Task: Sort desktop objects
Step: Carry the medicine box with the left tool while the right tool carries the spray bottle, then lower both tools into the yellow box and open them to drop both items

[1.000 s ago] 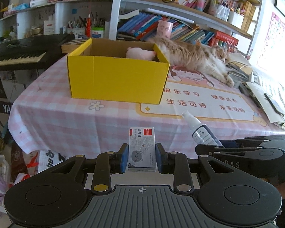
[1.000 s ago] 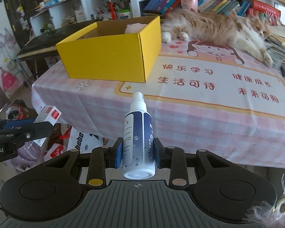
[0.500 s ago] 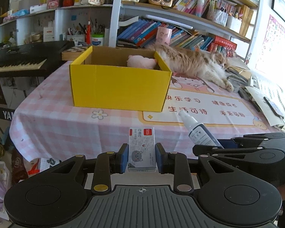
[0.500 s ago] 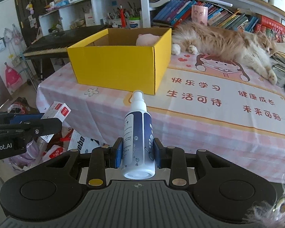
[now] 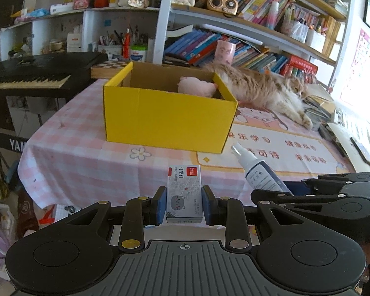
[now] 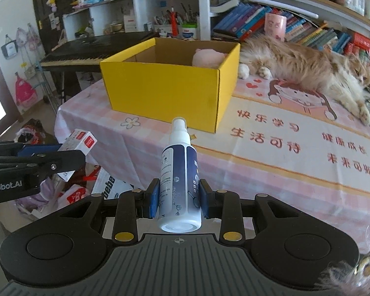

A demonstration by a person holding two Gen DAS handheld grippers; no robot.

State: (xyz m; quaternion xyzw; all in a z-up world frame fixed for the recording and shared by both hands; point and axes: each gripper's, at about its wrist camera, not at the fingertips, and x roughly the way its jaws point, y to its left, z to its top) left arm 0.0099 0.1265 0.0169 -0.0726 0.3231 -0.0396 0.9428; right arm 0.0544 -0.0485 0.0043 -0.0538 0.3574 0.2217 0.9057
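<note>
The left gripper [image 5: 184,206] clamped a small staple box [image 5: 184,192] while the right gripper [image 6: 177,198] gripped a spray bottle [image 6: 178,175], both held in the air short of the table [image 6: 271,172], where a yellow box [image 6: 165,93] held a pink plush toy [image 6: 207,58] beside a sleeping cat [image 6: 303,66].

A lived-in home room, part study, part child's corner. Shown by crowded bookshelves [image 5: 246,37] along the far wall, packed with leaning books, pen pots [image 5: 111,46] and trinkets. Marked too by a black electronic keyboard [image 5: 29,76] at far left, small bags [image 6: 22,91] hung on the left wall, and an alphabet poster [image 5: 367,56] at far right. Nearer, a table under a pink checked cloth [image 5: 81,153] with a cartoon study mat [image 6: 283,135], and a long-haired ginger cat [image 6: 301,66] stretched asleep on it.
</note>
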